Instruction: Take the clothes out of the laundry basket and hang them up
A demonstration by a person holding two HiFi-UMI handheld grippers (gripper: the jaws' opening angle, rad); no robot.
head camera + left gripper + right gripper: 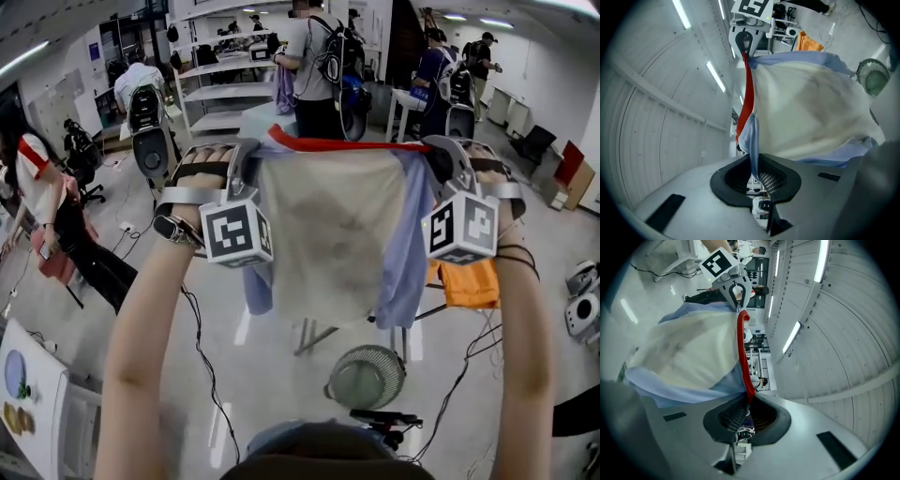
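A cream garment [328,234] with light blue sides and a red top edge [347,144] hangs spread out at head height between both grippers. My left gripper [246,161] is shut on its left top corner, and in the left gripper view the blue cloth [751,140] runs into the closed jaws [755,174]. My right gripper [441,155] is shut on the right top corner, and in the right gripper view the red edge [742,343] ends between the jaws [746,409]. The laundry basket is not in view.
A round fan [366,375] stands on the floor below the garment. An orange cloth [469,281] hangs at the right on a rack whose legs [314,337] show under the garment. Several people and white shelves [220,84] are behind. A white table [28,394] is at lower left.
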